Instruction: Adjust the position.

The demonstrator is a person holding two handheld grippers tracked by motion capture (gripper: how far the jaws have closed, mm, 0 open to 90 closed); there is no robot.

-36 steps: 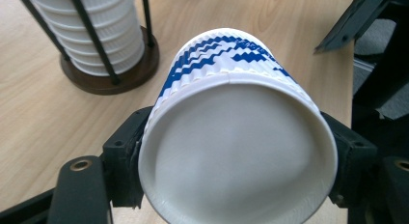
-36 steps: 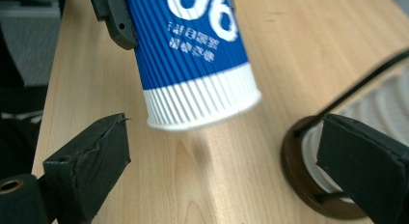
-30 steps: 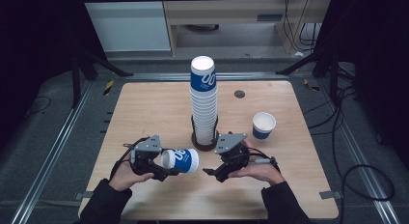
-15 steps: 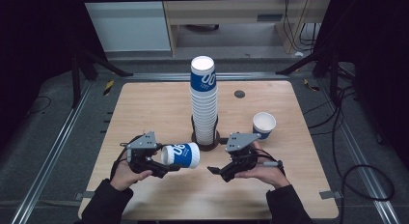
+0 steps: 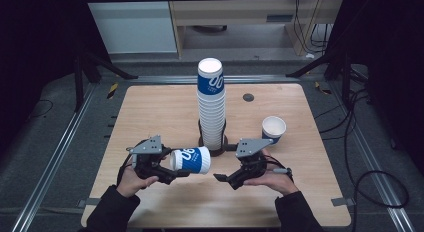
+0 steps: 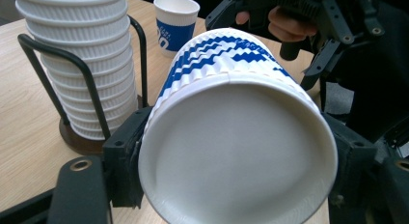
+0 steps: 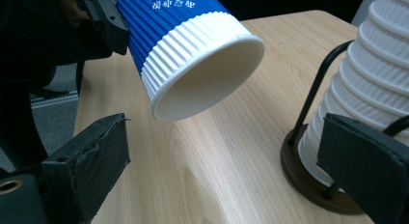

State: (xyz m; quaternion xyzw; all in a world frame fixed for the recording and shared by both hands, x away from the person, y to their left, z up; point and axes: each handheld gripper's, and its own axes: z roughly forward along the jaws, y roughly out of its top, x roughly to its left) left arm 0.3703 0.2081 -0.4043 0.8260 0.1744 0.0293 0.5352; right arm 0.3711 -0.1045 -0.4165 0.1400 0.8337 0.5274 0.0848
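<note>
A square, light wooden table (image 5: 150, 117) with rounded corners stands on a dark grey floor between metal rails. At its centre, a round dark base with black wire uprights (image 5: 216, 149) holds a tall stack of white ribbed paper cups (image 5: 211, 112), the top one banded in blue. A single white-and-blue paper cup (image 5: 273, 129) stands upright to the right, well apart from the stack, and a small dark round disc (image 5: 248, 97) sits near the far edge.
</note>
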